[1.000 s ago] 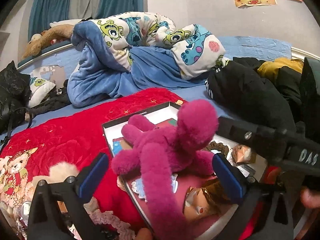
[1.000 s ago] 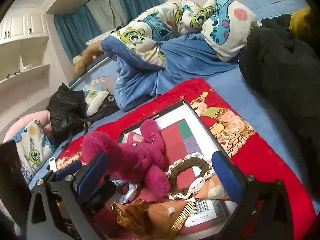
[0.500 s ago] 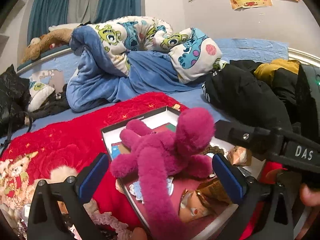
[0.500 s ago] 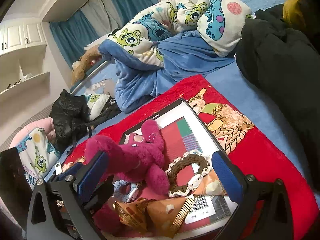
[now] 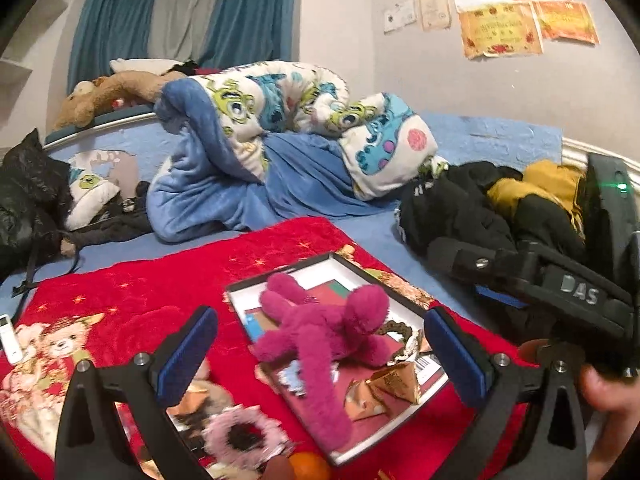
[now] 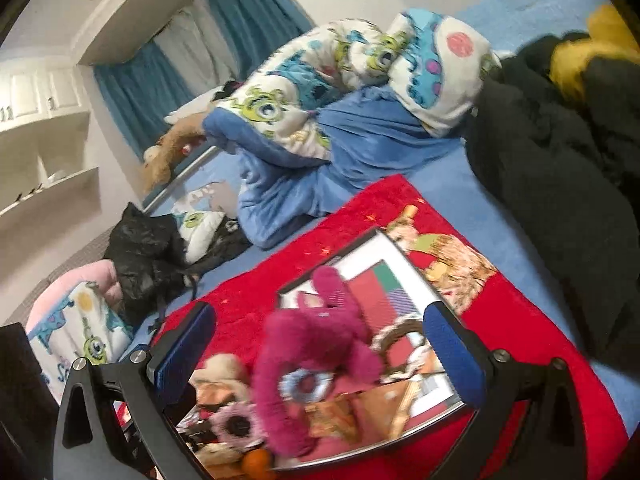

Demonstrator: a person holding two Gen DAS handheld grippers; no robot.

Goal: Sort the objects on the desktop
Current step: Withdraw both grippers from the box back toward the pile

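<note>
A magenta plush toy (image 5: pixel 320 332) lies in a shallow black-rimmed box (image 5: pixel 352 266) on a red blanket (image 5: pixel 132 292); it also shows in the right wrist view (image 6: pixel 316 344). The box (image 6: pixel 404 256) also holds a brown crocheted ring (image 5: pixel 396 326), gold wrapped snacks (image 5: pixel 384 388) and a blue scrunchie (image 6: pixel 306 384). A pink scrunchie (image 5: pixel 240 432) and an orange (image 5: pixel 310 466) lie beside the box. My left gripper (image 5: pixel 320 352) is open and empty above the toy. My right gripper (image 6: pixel 320 348) is open and empty over the box.
A rolled cartoon-print quilt (image 5: pixel 280 120) lies at the back of the bed. Black and yellow clothes (image 5: pixel 480 208) are piled at the right. A black bag (image 5: pixel 28 192) sits at the left. A white remote (image 5: pixel 10 338) lies on the blanket's left edge.
Both grippers have pulled back and up from the box. The plush toy now looks smaller and lies flat in the box, and the scrunchies and orange have come into view.
</note>
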